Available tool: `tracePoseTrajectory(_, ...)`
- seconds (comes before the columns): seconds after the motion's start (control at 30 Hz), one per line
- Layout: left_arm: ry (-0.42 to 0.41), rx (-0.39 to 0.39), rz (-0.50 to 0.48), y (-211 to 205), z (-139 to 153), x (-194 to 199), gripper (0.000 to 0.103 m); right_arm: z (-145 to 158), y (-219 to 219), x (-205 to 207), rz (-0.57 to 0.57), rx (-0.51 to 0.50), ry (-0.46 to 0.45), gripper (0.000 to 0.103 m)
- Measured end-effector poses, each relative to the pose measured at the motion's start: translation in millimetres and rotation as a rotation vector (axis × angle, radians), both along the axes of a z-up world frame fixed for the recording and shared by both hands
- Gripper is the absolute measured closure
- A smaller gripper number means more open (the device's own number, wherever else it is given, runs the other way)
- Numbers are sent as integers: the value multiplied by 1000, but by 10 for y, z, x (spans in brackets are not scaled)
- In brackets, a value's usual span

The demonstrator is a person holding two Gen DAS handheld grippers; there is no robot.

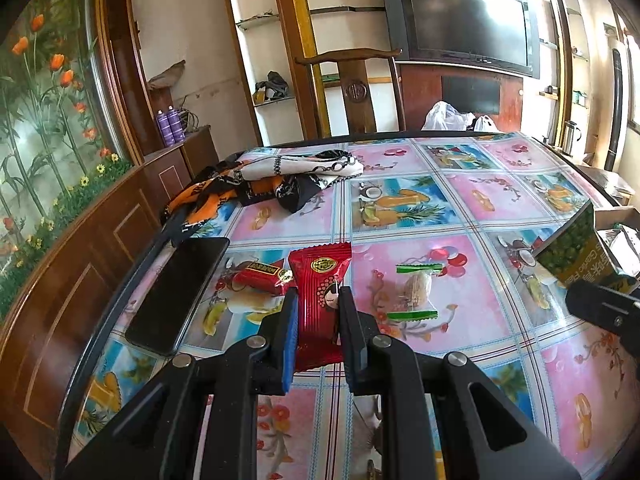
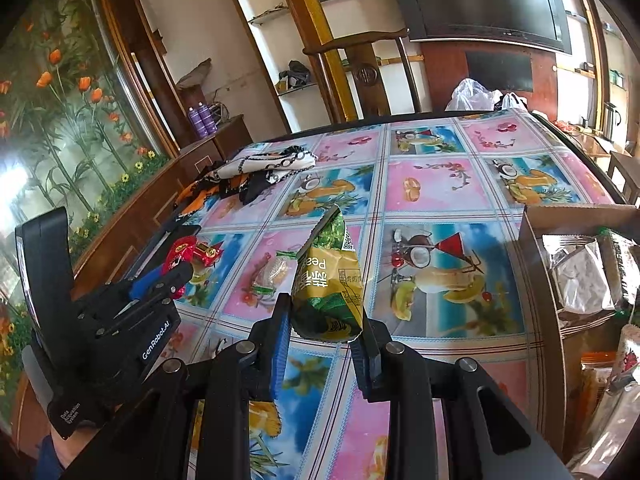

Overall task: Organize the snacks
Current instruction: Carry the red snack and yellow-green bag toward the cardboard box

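The left tool [image 1: 318,300] is clamped on a red snack packet [image 1: 320,300] low over the surface [image 1: 460,200], with a smaller red snack [image 1: 262,276] and a black phone [image 1: 178,296] just to its left and a clear-wrapped snack with green ends [image 1: 416,290] to its right. The right tool [image 2: 326,320] is clamped on a green pea packet [image 2: 328,280], held above the surface. A cardboard box [image 2: 536,264] holding packets stands at the right edge, and a crumpled scarf [image 1: 280,180] lies at the far left.

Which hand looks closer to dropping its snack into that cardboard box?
Right, probably. The right hand-held gripper holds the green pea packet close beside the cardboard box; the left hand-held gripper, gripping the red packet, is farther away.
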State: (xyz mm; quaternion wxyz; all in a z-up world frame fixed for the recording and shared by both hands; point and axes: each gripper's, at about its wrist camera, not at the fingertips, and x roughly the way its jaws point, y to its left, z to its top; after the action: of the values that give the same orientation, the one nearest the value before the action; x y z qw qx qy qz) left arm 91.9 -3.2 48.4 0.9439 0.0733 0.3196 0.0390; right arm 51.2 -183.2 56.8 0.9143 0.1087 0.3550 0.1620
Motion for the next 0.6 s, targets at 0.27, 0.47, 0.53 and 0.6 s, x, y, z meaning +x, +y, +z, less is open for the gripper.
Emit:
tracePoseTrajectory(0.27,-39,28,-12,-93,53,-85,85,53,-192,-19,-35,22,-14,74)
tracePoseTrajectory(0.47,-54,41,-26,-175,64,-130,85,93,-374,-45,-70,42,-24,74)
tracePoseTrajectory(0.53,-57,49,-31,-202,61,-137,85,102,-436,-41,-81,50,-25,74)
tracePoseTrajectory(0.6,-59,52,-36,-230,57,-148,85,112,-514,-43,-98,59,-26,74)
